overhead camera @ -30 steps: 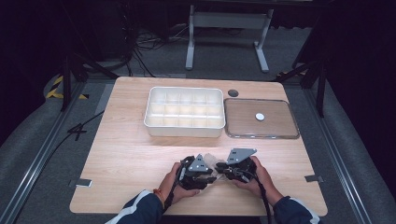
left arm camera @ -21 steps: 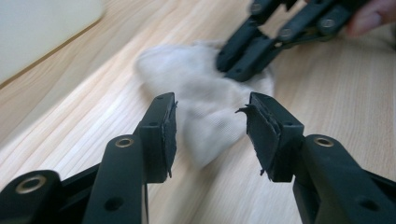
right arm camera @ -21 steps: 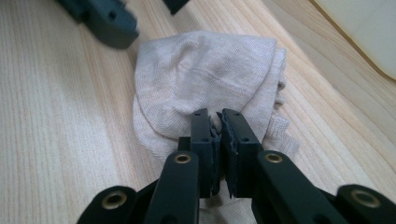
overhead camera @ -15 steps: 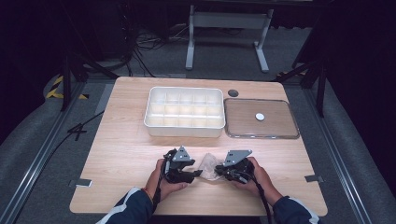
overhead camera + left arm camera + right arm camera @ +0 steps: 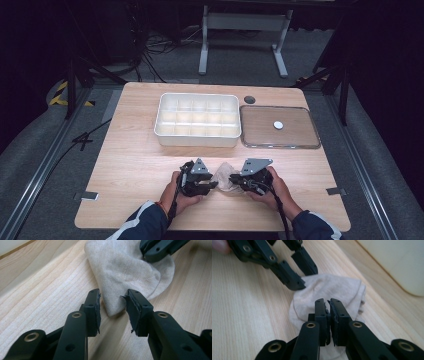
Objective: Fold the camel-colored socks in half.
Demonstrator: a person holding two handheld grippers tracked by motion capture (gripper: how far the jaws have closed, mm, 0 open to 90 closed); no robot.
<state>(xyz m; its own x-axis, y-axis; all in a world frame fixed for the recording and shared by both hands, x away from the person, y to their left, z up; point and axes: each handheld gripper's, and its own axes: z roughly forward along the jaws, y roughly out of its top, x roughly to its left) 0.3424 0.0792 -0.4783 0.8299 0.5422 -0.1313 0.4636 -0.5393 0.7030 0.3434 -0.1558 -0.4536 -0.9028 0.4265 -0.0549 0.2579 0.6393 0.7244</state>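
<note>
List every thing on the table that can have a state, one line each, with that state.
Beige knitted sock: crumpled, lying on the wooden table.
Left gripper: open, sock's tip between the jaws, jaws just closing.
Right gripper: shut on the sock.
White compartmented plastic box: uncovered, empty.
Clear flat lid: lying beside the box.

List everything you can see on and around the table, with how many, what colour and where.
sock: one, beige, crumpled near the front edge, between the two tongs
compartment tray: one, white, far middle of the table
flat lid: one, clear with a white knob, right of the tray
table: one, light wood
metal stand: one, grey, on the floor beyond
left tongs: black, open, sock tip between the pads, which have just been closing
right tongs: black, shut on the sock
hands: two, dark blue sleeves
</note>
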